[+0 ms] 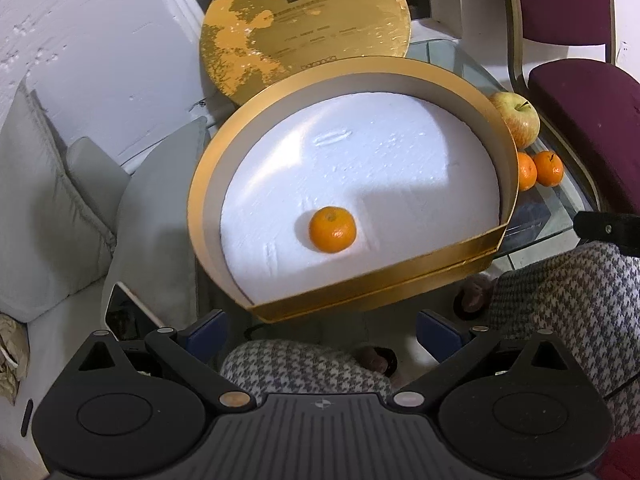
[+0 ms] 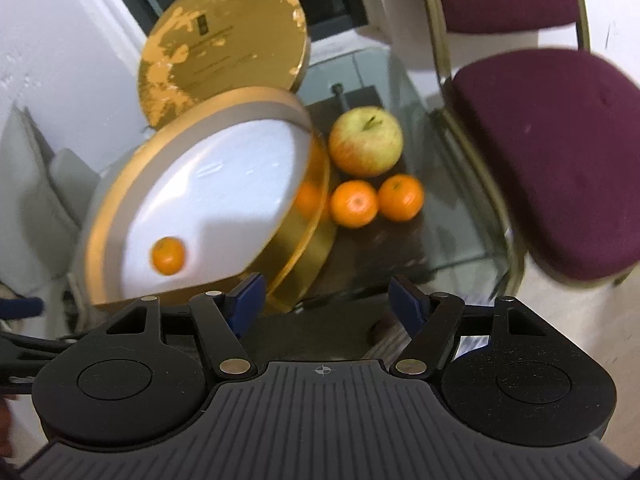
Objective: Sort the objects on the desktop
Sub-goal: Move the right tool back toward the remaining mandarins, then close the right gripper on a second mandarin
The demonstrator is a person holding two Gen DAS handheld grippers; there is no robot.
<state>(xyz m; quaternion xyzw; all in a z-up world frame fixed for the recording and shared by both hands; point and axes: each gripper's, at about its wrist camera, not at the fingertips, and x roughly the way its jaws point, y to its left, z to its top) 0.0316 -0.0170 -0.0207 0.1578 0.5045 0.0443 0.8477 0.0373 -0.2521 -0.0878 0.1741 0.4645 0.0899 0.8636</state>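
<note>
Landmark: gold round box point(image 1: 404, 276), open, white foam liner inside; all places given rel. to it.
Box lid: gold lid point(image 1: 304, 28) stands tilted behind the box, leaning toward the wall, so box is open for loading.
Done so far: 1 mandarin point(image 1: 332, 229) lies inside the box on the foam, toward the near flat wall, not touching the rim.
Left to do: apple point(image 2: 366, 142) sits outside the box, just beside its right rim. 2 mandarins on the table point(image 2: 378, 202) also outside, in front of the apple, touching each other, near the box's right wall. An orange patch on that wall in the right wrist view looks like a reflection, can't say for sure.
Progress est.: approx. 1 of 4 fruits in; early stage, 3 pcs left, then maybe the lid.
Left gripper point(image 1: 322, 330): fingers spread wide, nothing between them; hovers in front of the box's near wall, above the person's checked trousers.
Right gripper point(image 2: 326, 300): fingers apart, carrying nothing; in front of the box's right side, aimed toward the loose fruit.
Table: glass table point(image 2: 452, 216) carries box + fruit.
Next (guess): right gripper goes for the nearest loose mandarin; round fruit may roll on glass.
</note>
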